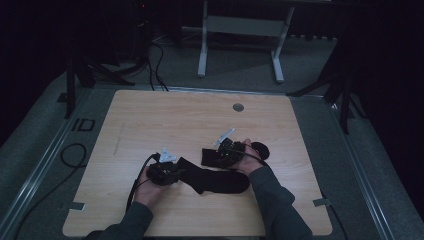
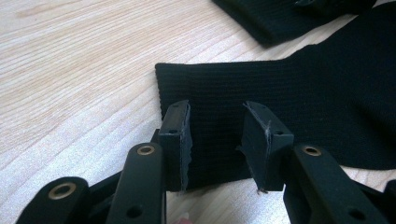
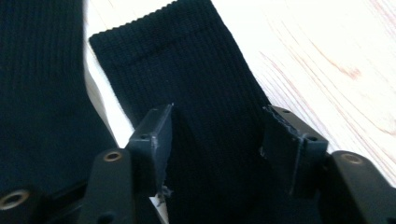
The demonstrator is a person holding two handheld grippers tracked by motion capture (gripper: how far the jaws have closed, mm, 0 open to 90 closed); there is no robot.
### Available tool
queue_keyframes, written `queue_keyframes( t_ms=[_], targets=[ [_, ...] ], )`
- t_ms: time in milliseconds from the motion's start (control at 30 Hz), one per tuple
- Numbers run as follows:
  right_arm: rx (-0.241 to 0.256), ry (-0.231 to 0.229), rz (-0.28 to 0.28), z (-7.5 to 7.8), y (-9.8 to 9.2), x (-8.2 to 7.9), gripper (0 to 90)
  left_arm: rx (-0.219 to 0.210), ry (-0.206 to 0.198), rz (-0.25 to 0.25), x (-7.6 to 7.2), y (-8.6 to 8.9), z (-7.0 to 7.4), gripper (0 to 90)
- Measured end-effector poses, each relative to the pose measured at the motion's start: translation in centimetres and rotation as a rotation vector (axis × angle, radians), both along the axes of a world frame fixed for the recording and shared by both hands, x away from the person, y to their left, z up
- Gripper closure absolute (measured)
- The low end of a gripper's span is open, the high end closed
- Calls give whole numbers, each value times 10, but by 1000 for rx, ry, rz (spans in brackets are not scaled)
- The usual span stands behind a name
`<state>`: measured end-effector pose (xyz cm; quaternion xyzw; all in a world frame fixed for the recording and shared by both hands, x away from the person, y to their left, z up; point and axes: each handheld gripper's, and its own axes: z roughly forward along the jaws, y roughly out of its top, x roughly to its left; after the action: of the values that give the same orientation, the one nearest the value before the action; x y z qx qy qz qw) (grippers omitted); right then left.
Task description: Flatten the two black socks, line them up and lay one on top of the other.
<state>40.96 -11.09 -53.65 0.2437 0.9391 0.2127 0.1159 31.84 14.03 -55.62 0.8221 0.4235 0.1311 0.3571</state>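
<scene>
Two black socks lie on the wooden table (image 1: 165,120). The nearer sock (image 1: 220,182) runs from my left gripper (image 1: 175,172) toward the right. In the left gripper view its ribbed cuff (image 2: 280,93) lies flat under my left gripper (image 2: 217,107), whose jaws stand open just over it. The farther sock (image 1: 206,156) lies under my right gripper (image 1: 216,157), its far end (image 1: 261,149) showing past the hand. In the right gripper view, my right gripper (image 3: 219,114) is open with this sock (image 3: 187,60) lying between its jaws, and the other sock (image 3: 37,93) lies to the left.
A round grommet (image 1: 238,107) sits near the table's far edge. Beyond the table stands a white desk frame (image 1: 240,30). Cables (image 1: 75,155) lie on the floor at the left. Bare wood spans the far and left parts of the table.
</scene>
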Motion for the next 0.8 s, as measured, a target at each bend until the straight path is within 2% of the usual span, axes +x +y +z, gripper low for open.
queue_keyframes(
  t_ms=[100,167,233,433,533,600,667,733,800],
  targets=[
    [13,4,-21,-1,5,1,389,0,0,-1,0,0,0,625],
    [4,-19,-16,0,8,0,405,-2,1,1,0,0,0,625],
    [9,-28,4,1,10,-1,410,-3,1,0,0,0,0,625],
    [-29,-65,113,1,16,-5,423,-3,2,1,0,0,0,624],
    [-25,-44,152,1,20,-5,442,-3,1,1,0,0,0,623],
    [-17,-31,155,1,21,-5,446,-4,2,1,0,0,0,623],
    [11,18,137,0,22,-1,450,-2,1,0,0,0,0,623],
    [45,76,86,-2,19,5,454,-2,1,0,0,0,0,623],
    [51,73,51,-1,19,7,495,-2,1,1,0,0,0,622]
  ],
)
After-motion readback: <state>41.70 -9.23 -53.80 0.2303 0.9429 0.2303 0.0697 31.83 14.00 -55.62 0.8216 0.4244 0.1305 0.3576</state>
